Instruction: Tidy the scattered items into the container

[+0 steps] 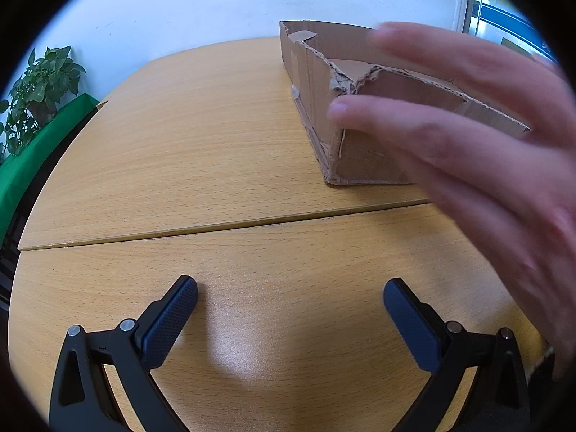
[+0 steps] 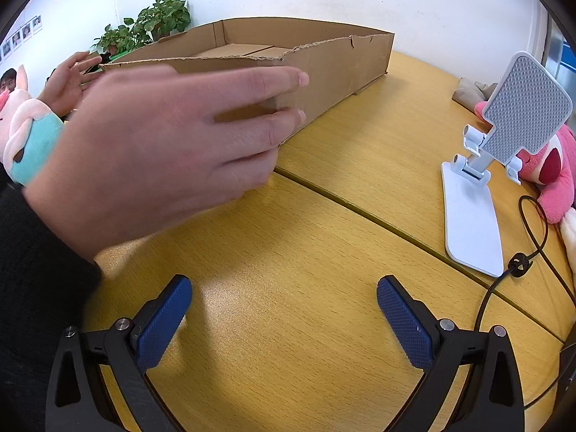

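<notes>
A shallow torn cardboard box (image 1: pixel 316 82) (image 2: pixel 342 64) sits on the wooden table, right of centre in the left wrist view and at the back in the right wrist view. My left gripper (image 1: pixel 289 297) hovers open over bare table, well short of the box. My right gripper (image 2: pixel 284 295) is open too, with nothing between its fingers. A white phone stand (image 2: pixel 478 187) stands at the right, and a pink plush toy (image 2: pixel 554 169) lies behind it. A pink-and-teal plush toy (image 2: pixel 28 140) shows at the left edge. A bare hand (image 1: pixel 478 144) (image 2: pixel 154 154) reaches across in front of the box.
A black cable (image 2: pixel 518 262) loops beside the phone stand. A seam (image 1: pixel 216 228) runs across the table (image 1: pixel 198 136). Potted plants (image 1: pixel 39 86) (image 2: pixel 151 25) stand by the white wall. Another person's raised hand (image 2: pixel 68 79) shows at far left. A beige cloth object (image 2: pixel 471 90) lies at the back right.
</notes>
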Action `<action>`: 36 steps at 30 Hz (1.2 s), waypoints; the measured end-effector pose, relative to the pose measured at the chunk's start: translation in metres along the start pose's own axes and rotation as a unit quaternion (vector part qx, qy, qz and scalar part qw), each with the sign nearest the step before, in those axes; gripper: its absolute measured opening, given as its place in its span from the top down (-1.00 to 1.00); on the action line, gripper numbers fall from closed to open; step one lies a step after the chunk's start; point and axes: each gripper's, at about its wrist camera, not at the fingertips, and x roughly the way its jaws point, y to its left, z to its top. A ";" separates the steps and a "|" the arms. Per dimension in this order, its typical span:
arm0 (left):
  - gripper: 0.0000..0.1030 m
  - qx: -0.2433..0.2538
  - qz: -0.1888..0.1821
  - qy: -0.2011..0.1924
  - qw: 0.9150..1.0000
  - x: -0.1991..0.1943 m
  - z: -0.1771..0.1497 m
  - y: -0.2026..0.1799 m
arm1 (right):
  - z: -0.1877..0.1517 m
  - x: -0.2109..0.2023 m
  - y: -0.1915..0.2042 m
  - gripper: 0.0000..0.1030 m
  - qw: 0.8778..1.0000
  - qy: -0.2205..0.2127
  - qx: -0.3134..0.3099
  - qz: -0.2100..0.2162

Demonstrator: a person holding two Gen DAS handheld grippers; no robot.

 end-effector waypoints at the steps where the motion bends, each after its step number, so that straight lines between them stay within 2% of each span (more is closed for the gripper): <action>1: -1.00 0.000 0.000 0.000 1.000 0.004 -0.005 0.017 | 0.000 0.000 0.000 -1.00 1.000 0.000 0.000 0.000; 36: -1.00 0.000 0.000 0.000 1.000 0.008 -0.002 0.014 | 0.000 0.000 0.001 -1.00 1.000 0.000 0.001 -0.001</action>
